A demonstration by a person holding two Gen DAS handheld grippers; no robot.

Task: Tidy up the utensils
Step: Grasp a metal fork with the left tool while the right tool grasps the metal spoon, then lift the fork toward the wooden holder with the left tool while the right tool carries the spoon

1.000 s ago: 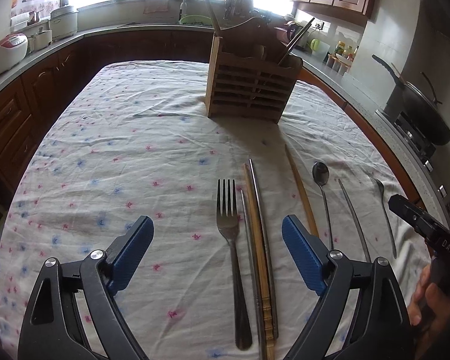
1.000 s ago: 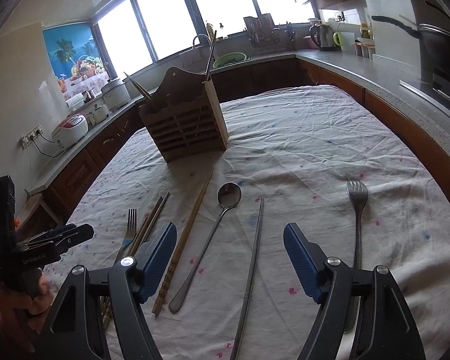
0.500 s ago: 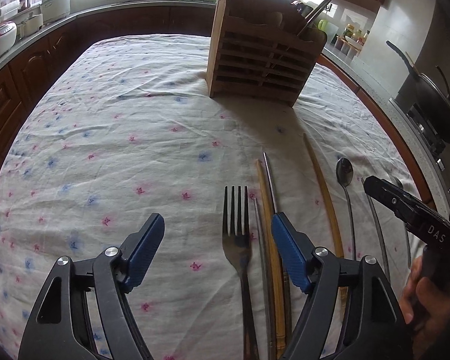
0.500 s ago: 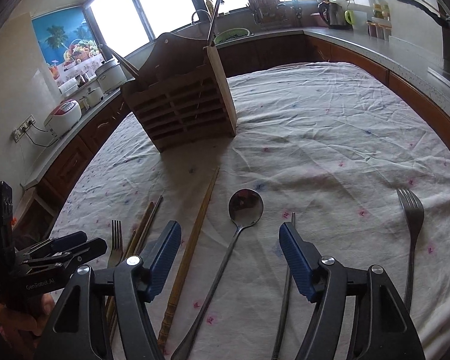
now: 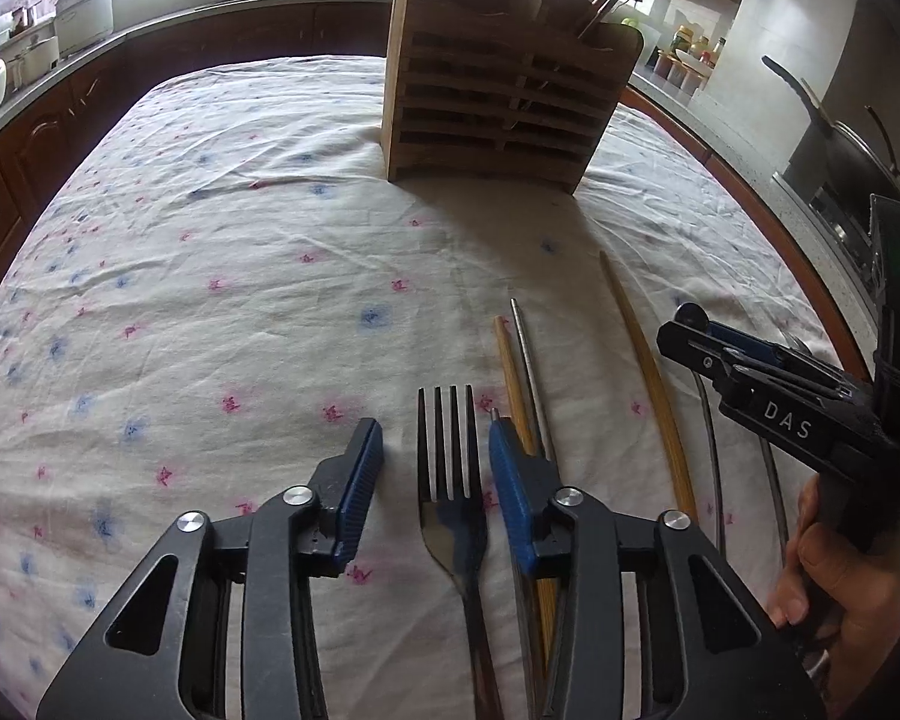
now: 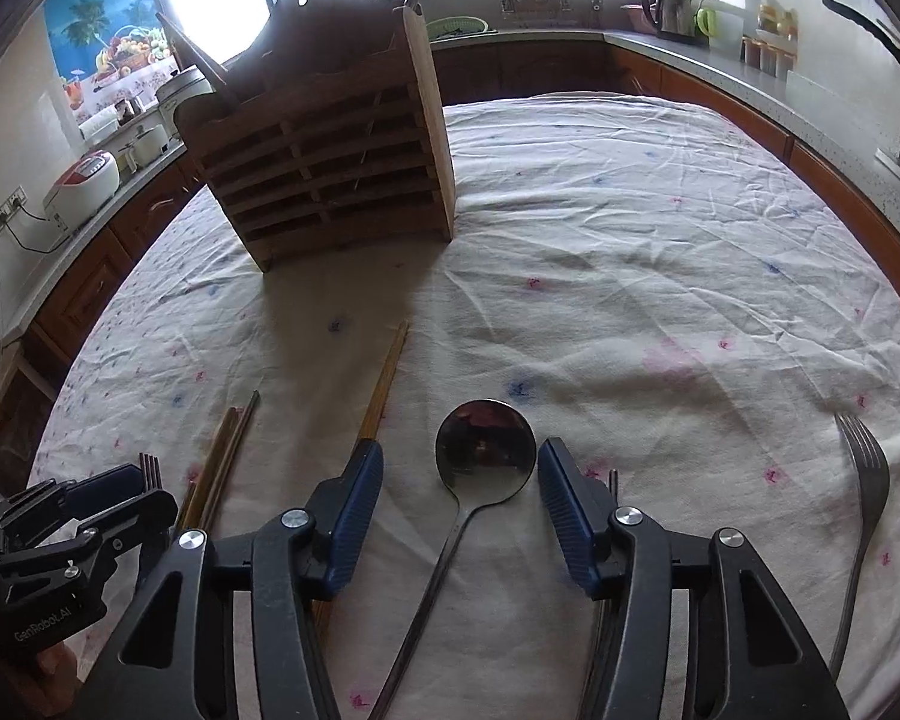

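Low in the frame, the left hand-held gripper (image 5: 435,459) stands apart astride the fork (image 5: 450,480) on the worktop (image 5: 210,276); the right hand-held gripper (image 6: 461,495) likewise brackets the spoon (image 6: 486,450). Best to close on each neck, then lift toward the wooden utensil rack (image 5: 498,78) at top centre.

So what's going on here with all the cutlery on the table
A person is sorting utensils laid out on a cloth-covered table, holding a claw in each hand. The left claw is open, its fingers either side of a fork. The right claw is open around the bowl of a spoon. Nothing is gripped yet. Chopsticks and another fork lie alongside, and the wooden holder stands behind.
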